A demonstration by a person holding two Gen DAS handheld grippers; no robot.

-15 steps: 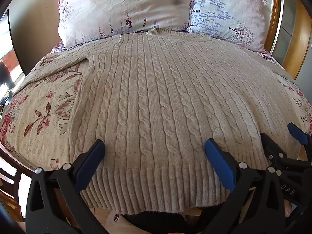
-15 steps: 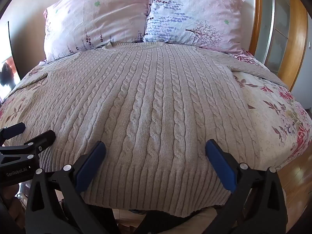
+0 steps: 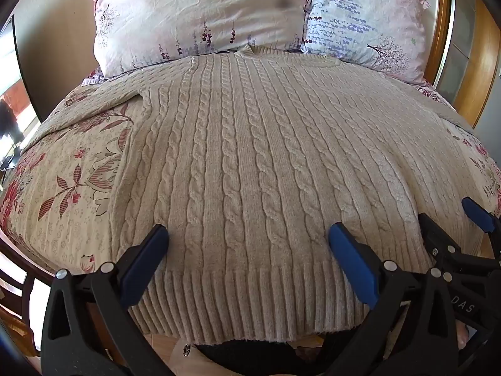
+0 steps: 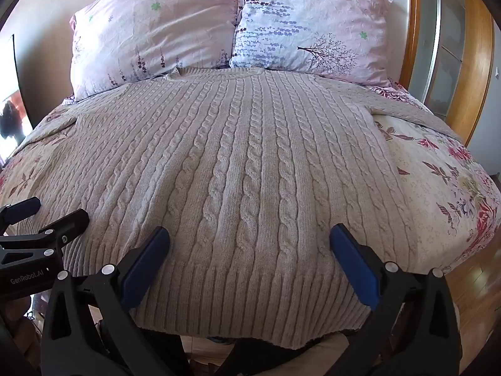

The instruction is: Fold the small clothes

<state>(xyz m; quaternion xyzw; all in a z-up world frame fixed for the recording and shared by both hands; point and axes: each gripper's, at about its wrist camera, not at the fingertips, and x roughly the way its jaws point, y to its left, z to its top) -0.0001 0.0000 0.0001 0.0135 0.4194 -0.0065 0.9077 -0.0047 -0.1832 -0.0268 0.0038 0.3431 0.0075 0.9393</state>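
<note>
Since the frame half a second earlier almost nothing had moved: my two claws hung over the same stretch of hem and the sweater lay as it had. My left gripper (image 3: 247, 241) stood with its blue pads spread as wide as they go, nothing between them but air, and my right gripper (image 4: 249, 241) was just the same, jaws gaping and gripping nothing. The cable-knit sweater (image 3: 260, 169) lay flat and face up on the floral bedspread (image 3: 62, 188), its ribbed hem (image 3: 250, 300) draped over the near edge of the bed at six o'clock, directly under both claws, and its neckline at twelve o'clock, touching the two pillows (image 4: 156, 28). So its long axis ran from six to twelve, straight away from me, parallel with the cables. One sleeve stretched out toward ten o'clock in the left wrist view, the other toward two o'clock in the right wrist view. In the left view the right claw showed at four o'clock, so the claws sat side by side along the hem, my left nearer the left corner and my right nearer the right. I judged that no fold had been made yet, and that the hem, being closest, was the edge either claw could reach first.
</note>
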